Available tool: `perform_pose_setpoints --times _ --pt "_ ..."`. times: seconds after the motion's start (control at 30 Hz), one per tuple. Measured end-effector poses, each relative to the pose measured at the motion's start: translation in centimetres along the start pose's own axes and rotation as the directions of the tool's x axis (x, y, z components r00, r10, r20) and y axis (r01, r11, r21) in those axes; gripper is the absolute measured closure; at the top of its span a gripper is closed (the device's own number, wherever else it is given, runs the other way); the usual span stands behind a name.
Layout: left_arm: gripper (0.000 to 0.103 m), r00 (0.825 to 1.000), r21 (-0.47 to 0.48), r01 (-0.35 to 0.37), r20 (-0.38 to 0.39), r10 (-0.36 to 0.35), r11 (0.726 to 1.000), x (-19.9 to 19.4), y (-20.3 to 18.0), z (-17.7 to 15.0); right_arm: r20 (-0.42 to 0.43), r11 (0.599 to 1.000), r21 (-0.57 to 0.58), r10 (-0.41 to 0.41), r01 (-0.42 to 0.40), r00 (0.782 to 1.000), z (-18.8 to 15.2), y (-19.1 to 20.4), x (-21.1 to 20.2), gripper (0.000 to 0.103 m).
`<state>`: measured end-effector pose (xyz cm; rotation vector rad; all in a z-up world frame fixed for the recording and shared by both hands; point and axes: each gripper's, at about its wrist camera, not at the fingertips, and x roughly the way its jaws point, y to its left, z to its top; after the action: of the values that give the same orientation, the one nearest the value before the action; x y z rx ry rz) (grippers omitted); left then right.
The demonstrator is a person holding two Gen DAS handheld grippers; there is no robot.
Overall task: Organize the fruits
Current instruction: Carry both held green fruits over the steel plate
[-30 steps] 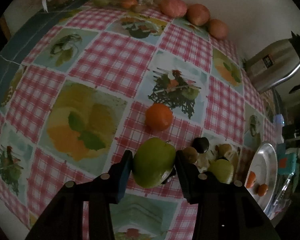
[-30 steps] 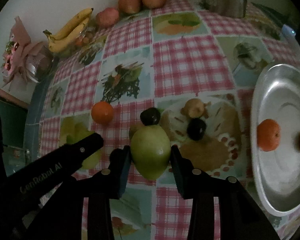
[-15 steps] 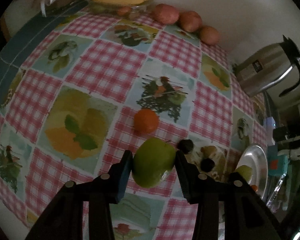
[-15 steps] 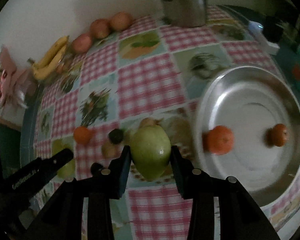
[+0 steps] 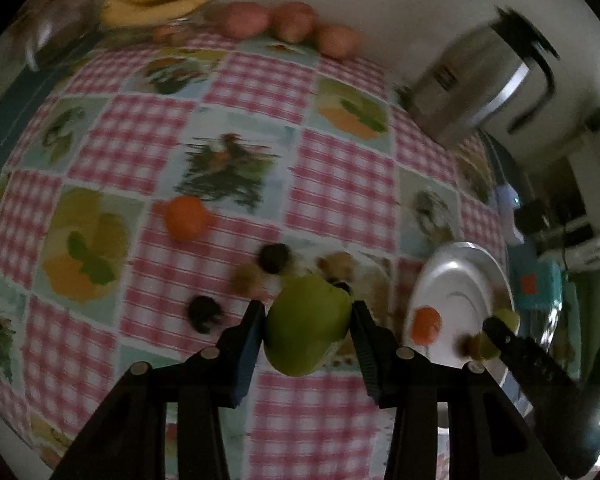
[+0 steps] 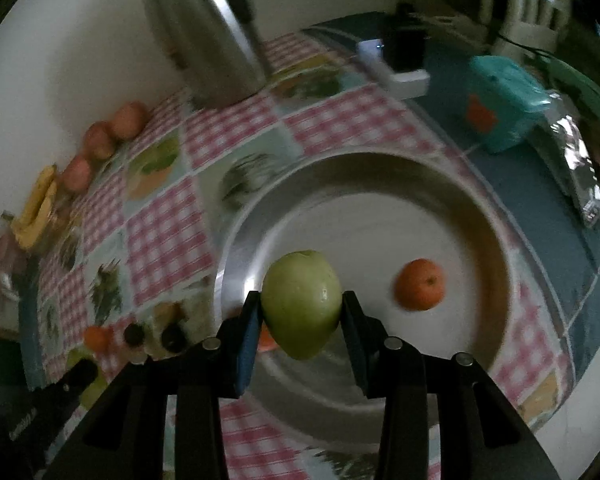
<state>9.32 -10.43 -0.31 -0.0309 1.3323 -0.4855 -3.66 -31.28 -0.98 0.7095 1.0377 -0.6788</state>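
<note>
Since a second ago, swung from over the checked tablecloth (image 6: 160, 232) to above the steel plate (image 6: 496, 280). Right gripper (image 6: 302, 320) clamped on a green apple (image 6: 300, 304), pitched steeply down, orange (image 6: 420, 285) right of it. Left gripper (image 5: 308, 336) likewise gripping a second green apple (image 5: 306, 328), nearer the plate than before; small dark fruits (image 5: 274, 258) beyond, blurred, possibly plums.

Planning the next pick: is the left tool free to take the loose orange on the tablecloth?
Probably not yet: the left tool is already shut on a green apple; the orange itself lies unobstructed.
</note>
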Motion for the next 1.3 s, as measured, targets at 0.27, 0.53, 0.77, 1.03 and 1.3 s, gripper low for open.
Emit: perform_pose_setpoints --times 0.27,0.53,0.77,1.03,1.3 --pt "0.056 0.999 0.206 0.029 -0.028 -0.023 0.978 1.4 -7.1 -2.5 0.03 0.997 0.077 -0.009 0.007 0.999 1.0 -3.4 -0.7 0.062" --pt "0.056 1.0 0.35 0.005 -0.008 -0.002 0.937 2.7 -11.0 -4.2 0.046 0.994 0.107 -0.003 -0.002 0.999 1.0 -5.1 -1.5 0.062" --pt "0.056 0.999 0.4 -0.007 -0.026 0.018 0.916 4.2 -12.2 -5.3 0.018 0.994 0.101 0.026 -0.028 0.999 0.9 -5.3 -1.1 0.062" --pt "0.056 0.997 0.44 -0.034 -0.043 0.058 0.897 5.8 -12.8 -6.1 -0.061 0.996 0.088 0.036 -0.031 0.997 0.4 -4.8 0.7 0.062" --pt "0.056 0.998 0.444 -0.031 -0.037 0.053 0.896 6.2 -12.8 -6.1 -0.117 0.997 0.078 0.029 -0.02 0.993 -0.2 -4.5 2.0 0.061"
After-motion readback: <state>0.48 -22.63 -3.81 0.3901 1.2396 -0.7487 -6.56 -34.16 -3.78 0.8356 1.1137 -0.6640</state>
